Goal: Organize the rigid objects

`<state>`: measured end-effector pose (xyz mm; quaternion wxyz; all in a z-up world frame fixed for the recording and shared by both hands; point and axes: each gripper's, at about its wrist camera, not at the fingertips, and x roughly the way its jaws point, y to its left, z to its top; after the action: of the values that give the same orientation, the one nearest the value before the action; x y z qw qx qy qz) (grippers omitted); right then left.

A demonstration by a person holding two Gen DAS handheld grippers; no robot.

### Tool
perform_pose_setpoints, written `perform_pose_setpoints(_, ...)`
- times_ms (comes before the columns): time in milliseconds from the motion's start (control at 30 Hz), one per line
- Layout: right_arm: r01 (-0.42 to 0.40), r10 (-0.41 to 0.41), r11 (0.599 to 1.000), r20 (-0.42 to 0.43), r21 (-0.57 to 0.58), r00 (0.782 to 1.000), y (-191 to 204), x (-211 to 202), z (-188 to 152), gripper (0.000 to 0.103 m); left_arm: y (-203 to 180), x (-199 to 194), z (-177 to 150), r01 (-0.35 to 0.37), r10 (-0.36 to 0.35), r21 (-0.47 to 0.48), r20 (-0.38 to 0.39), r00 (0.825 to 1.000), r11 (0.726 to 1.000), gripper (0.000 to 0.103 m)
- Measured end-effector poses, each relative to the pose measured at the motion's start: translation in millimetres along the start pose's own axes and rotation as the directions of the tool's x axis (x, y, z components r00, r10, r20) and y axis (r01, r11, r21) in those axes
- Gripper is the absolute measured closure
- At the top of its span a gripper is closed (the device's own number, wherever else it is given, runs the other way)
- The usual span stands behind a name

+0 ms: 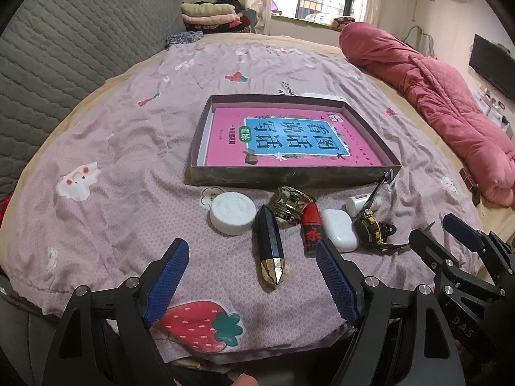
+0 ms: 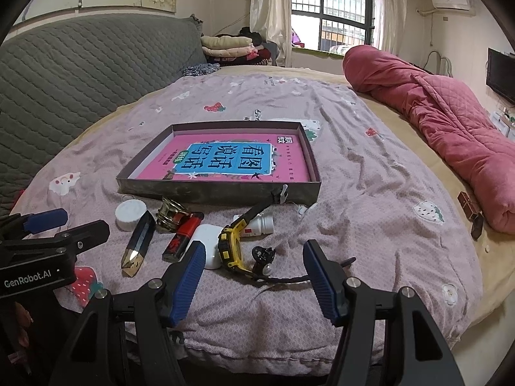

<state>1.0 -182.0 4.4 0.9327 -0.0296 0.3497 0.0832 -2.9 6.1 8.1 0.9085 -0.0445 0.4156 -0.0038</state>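
Lying in a row near the bed's front edge, the small items sit just before the shallow box; left gripper and right gripper hover spread wide, empty.

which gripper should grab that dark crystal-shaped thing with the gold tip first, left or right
Probably left. The left gripper is open, and the dark crystal lies just ahead between its fingers. The right gripper is also open but faces the yellow watch instead.

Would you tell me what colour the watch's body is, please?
Yellow and black; the watch shows best in the right wrist view.
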Motion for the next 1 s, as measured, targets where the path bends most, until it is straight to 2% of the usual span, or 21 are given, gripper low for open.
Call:
perform_pose_setpoints(233, 0.029, -0.029, 0.999, 0.017, -0.028, 0.999, 0.1, -11.1, -2.0, 0.041, -0.4, -2.1, -0.7, 0.011, -0.011, 0.003, -0.003, 1.000, 1.000, 0.021)
perform_pose_setpoints(467, 0.010, -0.009, 1.000, 0.034, -0.011, 0.999, -0.8, -13.7, -0.7, 0.041, 0.1, 0.4, -2.3, 0.009, -0.009, 0.004, -0.002, 1.000, 1.000, 0.021)
perform_pose_setpoints(1000, -0.069, 0.065, 0.996, -0.067, -0.056, 0.996, 4.6, 22.1, -4.1, 0.041, 4.5, 27.0, -3.5, 0.054, -0.055, -0.022, -0.056, 0.997, 0.998, 0.021)
